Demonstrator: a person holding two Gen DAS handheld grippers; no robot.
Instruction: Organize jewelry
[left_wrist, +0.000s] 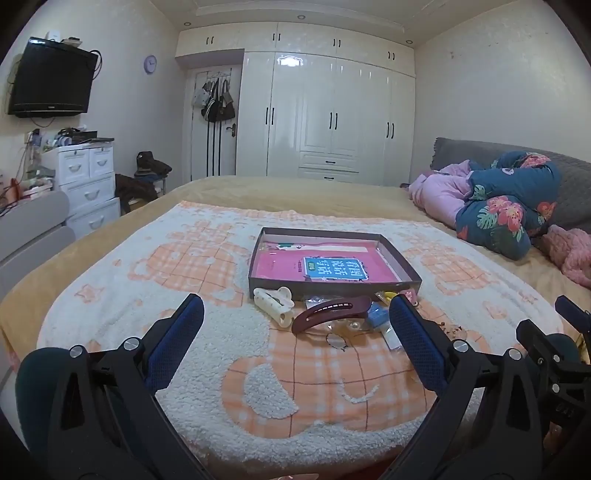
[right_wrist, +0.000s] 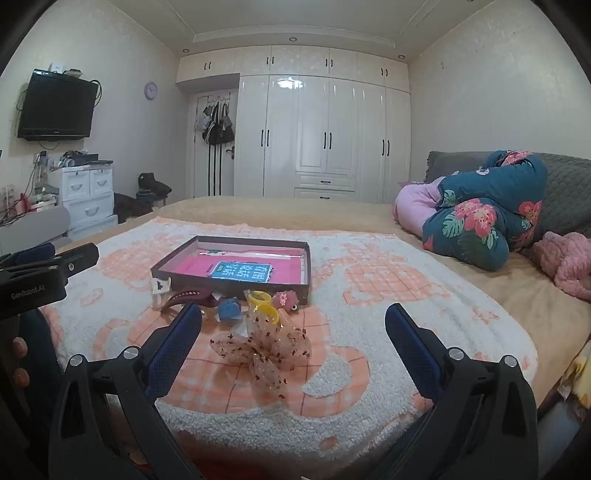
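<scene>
Both claws hover low over a bed covered with a fluffy white and orange blanket (left_wrist: 229, 387). The left claw (left_wrist: 295, 325) has its two blue-padded fingers wide apart, and nothing is between them. The right claw (right_wrist: 293, 334) is also spread wide and holds nothing.

The jewelry and hair pieces lie in a small heap on the blanket, just in front of the near wall of a shallow dark box (left_wrist: 332, 286). Inside the box lies a pink book (left_wrist: 280, 267) with a blue label. In the left wrist view, a white hair claw clip (left_wrist: 275, 301) rests at the near left corner of the box, touching its wall. Just to its right lies a long dark red hair clip (left_wrist: 332, 310), with a small blue piece (left_wrist: 376, 317) beside it.

In the right wrist view, a sheer dotted bow (right_wrist: 264, 349) lies nearest to the camera, between the two fingers of the right claw but not touched by them. Beyond it stand two yellow rings (right_wrist: 264, 304), with a pink fluffy piece (right_wrist: 286, 300) just to their right, close to the box wall.

Folded quilts (right_wrist: 476, 218) lie at the far right of the bed, well apart from the box.
</scene>
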